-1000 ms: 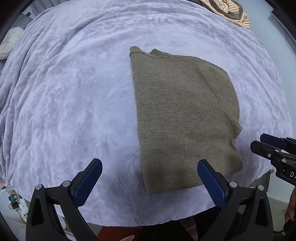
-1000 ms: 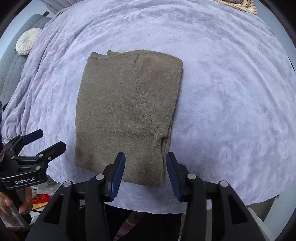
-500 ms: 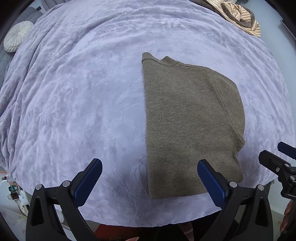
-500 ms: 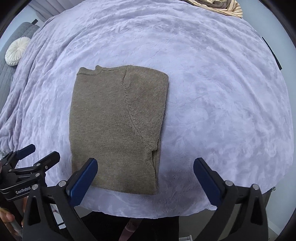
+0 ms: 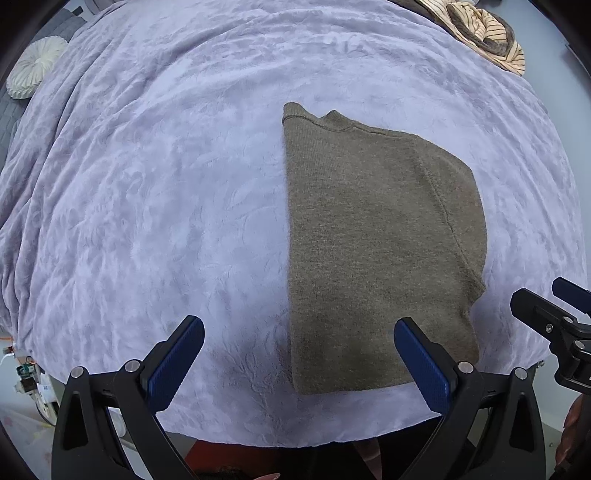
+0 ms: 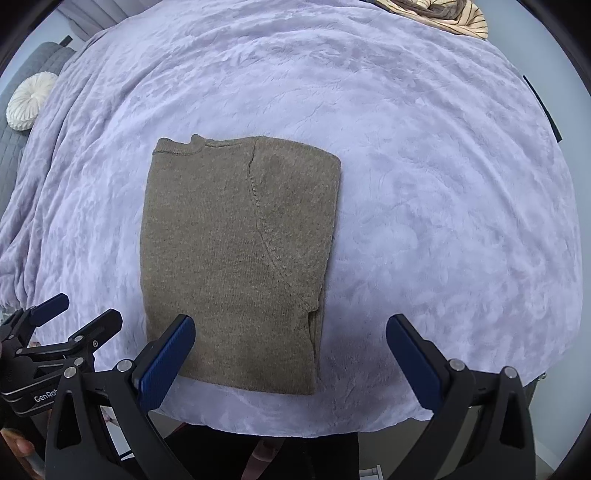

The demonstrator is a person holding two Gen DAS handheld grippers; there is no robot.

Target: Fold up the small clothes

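Note:
An olive-brown knit sweater point(image 5: 376, 251) lies folded into a tall rectangle on the lavender blanket point(image 5: 147, 206), collar at the far end. It also shows in the right wrist view point(image 6: 236, 258). My left gripper point(image 5: 299, 354) is open and empty, held above the sweater's near left corner. My right gripper point(image 6: 291, 354) is open and empty, held above the sweater's near right corner. Each gripper shows at the edge of the other's view: the right one point(image 5: 554, 310) and the left one point(image 6: 70, 317).
A striped beige and brown garment point(image 5: 480, 33) lies bunched at the far right of the bed, also in the right wrist view point(image 6: 443, 14). A round white cushion point(image 5: 33, 66) sits on a grey seat at the far left. The bed's near edge point(image 6: 295, 424) runs just below the sweater.
My right gripper has opened wide, from nearly shut over the sweater's near edge. Both grippers have drawn back and up from the sweater, which lies as before.

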